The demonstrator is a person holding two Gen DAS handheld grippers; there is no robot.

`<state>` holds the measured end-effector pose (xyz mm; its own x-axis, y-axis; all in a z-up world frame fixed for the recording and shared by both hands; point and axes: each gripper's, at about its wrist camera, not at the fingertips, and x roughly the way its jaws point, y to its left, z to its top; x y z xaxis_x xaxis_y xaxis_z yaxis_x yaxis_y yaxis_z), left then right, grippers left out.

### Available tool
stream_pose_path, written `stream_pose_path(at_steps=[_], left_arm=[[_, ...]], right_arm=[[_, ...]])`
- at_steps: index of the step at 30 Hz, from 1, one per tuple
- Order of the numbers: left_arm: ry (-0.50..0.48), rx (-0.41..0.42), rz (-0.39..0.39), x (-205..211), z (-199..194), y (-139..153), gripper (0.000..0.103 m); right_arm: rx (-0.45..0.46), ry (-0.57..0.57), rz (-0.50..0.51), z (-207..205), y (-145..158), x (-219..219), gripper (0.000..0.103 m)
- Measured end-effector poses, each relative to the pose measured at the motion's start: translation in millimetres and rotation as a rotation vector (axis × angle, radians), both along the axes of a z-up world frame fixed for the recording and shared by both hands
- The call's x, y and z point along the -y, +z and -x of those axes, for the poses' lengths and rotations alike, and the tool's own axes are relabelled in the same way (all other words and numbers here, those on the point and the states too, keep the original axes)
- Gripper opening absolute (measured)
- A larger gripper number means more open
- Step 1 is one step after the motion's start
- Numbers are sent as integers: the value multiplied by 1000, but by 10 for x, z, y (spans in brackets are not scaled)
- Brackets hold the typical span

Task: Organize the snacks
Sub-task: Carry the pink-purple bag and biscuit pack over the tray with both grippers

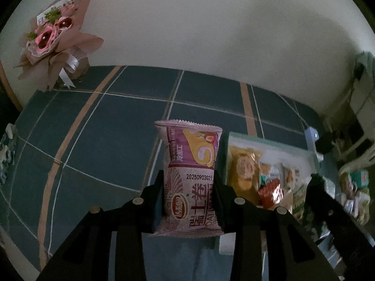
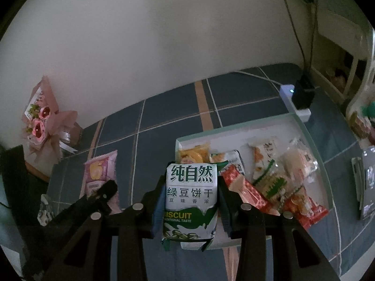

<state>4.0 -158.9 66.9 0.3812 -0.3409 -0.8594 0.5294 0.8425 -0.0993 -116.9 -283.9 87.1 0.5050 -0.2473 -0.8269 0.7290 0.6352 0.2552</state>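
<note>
Left hand-held gripper (image 1: 188,194) pinching the pink swiss-roll packet (image 1: 191,175) by its flanks, packet upright and lifted clear of the blue checked bench (image 1: 93,128), just left of the white tray (image 1: 269,144). Right hand-held gripper (image 2: 190,199) clamped on the green-and-white biscuit packet (image 2: 190,196), held at the tray's near left corner, above the rim (image 2: 234,131). Inside the tray, a loose heap: a yellow cake packet (image 2: 193,153), red wrappers (image 2: 248,194), a white-and-orange pack (image 2: 262,154), several more overlapping toward the right. Far half of the tray bare, looks like the best landing spot. By the look of it, both packets bound for the tray. To do it well: bring one packet in at a time, carry it over the rim rather than across the pile, lower flat onto the bare floor, then spread the fingers only once the packet rests. Worth keeping the squeeze light, since soft air-filled wrappers crush and slip. Pink paper bouquet (image 1: 56,37) against the wall and a white power strip (image 2: 294,104) behind the tray, both well apart from the work.
</note>
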Motion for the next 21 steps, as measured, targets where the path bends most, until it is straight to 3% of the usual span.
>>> stream_pose_path(at_steps=[6, 15, 21], left_arm=[[-92, -7, -27, 175, 280, -89, 38], [-216, -70, -12, 493, 543, -227, 38], [-251, -85, -31, 629, 650, -355, 38]], right_arm=[[21, -48, -12, 302, 1, 136, 42], [-1, -239, -35, 818, -107, 635, 42], [-3, -264, -53, 839, -226, 760, 43]])
